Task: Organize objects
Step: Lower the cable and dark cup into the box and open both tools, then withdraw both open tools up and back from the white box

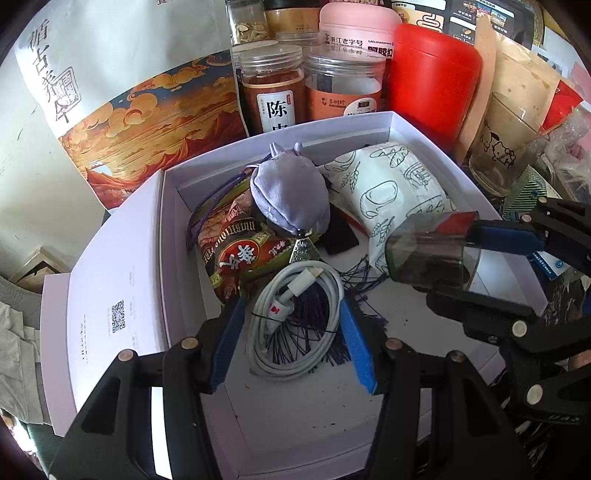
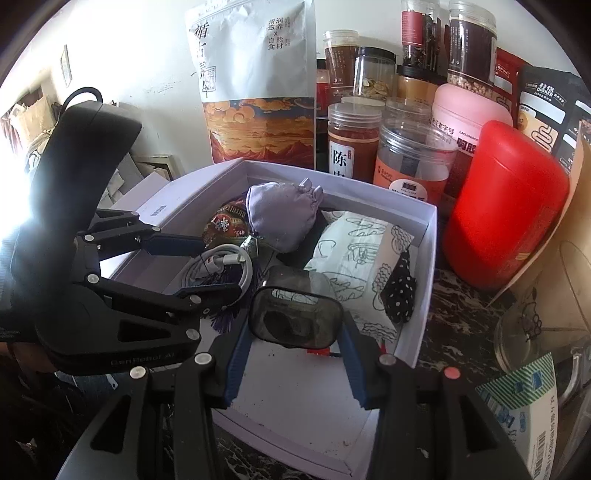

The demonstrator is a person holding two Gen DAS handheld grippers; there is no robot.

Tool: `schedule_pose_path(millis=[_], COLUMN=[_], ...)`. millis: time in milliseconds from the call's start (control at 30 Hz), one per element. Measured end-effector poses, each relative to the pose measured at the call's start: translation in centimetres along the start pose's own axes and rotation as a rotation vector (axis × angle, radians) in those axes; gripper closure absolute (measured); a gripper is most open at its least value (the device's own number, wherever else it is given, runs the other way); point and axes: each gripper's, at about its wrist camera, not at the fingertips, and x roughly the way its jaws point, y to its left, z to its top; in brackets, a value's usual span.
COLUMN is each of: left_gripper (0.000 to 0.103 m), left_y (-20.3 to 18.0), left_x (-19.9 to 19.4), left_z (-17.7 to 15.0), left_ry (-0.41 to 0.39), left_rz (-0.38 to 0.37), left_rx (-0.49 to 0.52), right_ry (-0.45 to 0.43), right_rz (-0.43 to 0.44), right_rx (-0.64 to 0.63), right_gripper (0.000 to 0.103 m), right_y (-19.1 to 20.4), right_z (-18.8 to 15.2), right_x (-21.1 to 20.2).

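My left gripper (image 1: 291, 301) is shut on a coiled white charging cable (image 1: 295, 332), held low over the open white box (image 1: 168, 221). My right gripper (image 2: 295, 319) is shut on a small dark see-through container (image 2: 295, 321), held just above the box's near right part. In the box lie a purple pouch (image 1: 288, 192), a red-and-green snack packet (image 1: 236, 251), a white packet with line drawings (image 1: 391, 188), a dark tassel and a black dotted cloth (image 2: 400, 291). The right wrist view shows the left gripper (image 2: 219, 266) with the cable (image 2: 218, 267). The left wrist view shows the right gripper (image 1: 448, 262) with the container (image 1: 428, 254).
Behind the box stand several jars (image 1: 271, 96), a pink tub (image 1: 356, 33), a red canister (image 1: 432, 74) and a large printed pouch (image 2: 258, 81). A glass with a cartoon print (image 1: 498, 147) and a striped carton (image 2: 517, 402) sit to the right. The box lid (image 1: 110, 295) lies on the left.
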Motion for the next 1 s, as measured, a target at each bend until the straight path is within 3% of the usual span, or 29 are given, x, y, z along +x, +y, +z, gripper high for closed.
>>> schedule_pose_path(millis=[433, 567, 1000], left_gripper=[0.051, 0.051, 0.05], left_y=[-0.3, -0.1, -0.9], left_x=[0.2, -0.7, -4.9], left_z=[-1.1, -1.0, -0.9], left_ry=[0.058, 0.053, -0.004], left_rz=[0.016, 0.035, 0.044], left_rx=[-0.022, -0.028, -0.052], right_ry=[0.056, 0.053, 0.002], right_rz=[-0.045, -0.062, -0.101], right_rx=[0.008, 0.006, -0.003], right_gripper=[0.055, 0.051, 0.05], right_y=[0.4, 0.6, 0.9], right_z=[-1.0, -1.0, -0.2], right_x=[0.5, -0.1, -3.2])
